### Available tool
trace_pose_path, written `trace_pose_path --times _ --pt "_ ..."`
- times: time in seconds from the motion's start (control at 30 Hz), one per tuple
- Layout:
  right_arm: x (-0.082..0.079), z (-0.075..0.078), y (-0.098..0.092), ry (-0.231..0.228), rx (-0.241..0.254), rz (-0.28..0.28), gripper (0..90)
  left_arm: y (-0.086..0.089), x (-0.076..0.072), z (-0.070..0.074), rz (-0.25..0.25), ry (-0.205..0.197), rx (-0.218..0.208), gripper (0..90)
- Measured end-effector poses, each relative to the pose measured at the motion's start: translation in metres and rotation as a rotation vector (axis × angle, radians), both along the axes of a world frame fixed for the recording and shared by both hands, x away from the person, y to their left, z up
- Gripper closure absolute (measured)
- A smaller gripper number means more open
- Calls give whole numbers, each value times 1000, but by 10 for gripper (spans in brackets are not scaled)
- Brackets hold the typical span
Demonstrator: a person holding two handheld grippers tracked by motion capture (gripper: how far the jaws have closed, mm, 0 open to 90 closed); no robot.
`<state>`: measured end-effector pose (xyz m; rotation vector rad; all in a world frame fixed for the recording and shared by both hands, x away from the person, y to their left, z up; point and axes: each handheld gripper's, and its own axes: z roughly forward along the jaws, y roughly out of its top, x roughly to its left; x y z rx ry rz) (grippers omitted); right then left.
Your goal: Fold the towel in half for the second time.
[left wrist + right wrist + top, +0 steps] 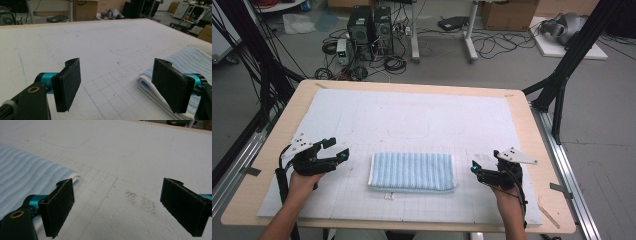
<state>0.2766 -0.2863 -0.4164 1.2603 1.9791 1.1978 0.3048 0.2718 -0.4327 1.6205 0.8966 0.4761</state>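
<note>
- High view: a folded, blue-and-white striped terry towel (413, 171) lay at lower centre of the frame, on the gridded part of the white foam mat (422, 115) covering the pale wooden table (539, 150).
- The left gripper (337, 149) stood at lower left, just beside the towel's left edge but apart from it. Its jaws were spread wide with nothing between them.
- The right gripper (475, 170) stood at lower right, near the towel's right edge, not touching it. Its jaws also stood apart, holding nothing.
- Left gripper view: both black pads were well separated over bare mat; the towel (186, 62) lay at right of the frame, its folded layers (150, 85) showing partly behind the right-hand pad. No contact could be seen.
- Right gripper view: the pads were wide open over the mat, a dark smudge (141, 200) between them on the surface. The towel (27, 175) occupied the left of the frame, its corner just behind the left-hand pad.
- Handling judgement: the towel appeared light, soft and limp, not fragile or slippery; it would sag and possibly unfold if lifted at one point.
- Recommended hold: pinch all stacked layers at the two short ends or corners, one gripper each.
</note>
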Motion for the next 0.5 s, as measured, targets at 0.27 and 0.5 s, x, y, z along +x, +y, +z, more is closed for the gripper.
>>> trace_pose_path --times 0.27,0.5 --pt "2 -3 -2 3 6 -3 112 -3 -1 0 -11 -1 9 241" --pt "1 -4 -1 0 0 -2 111 -3 -1 -1 -9 2 13 243"
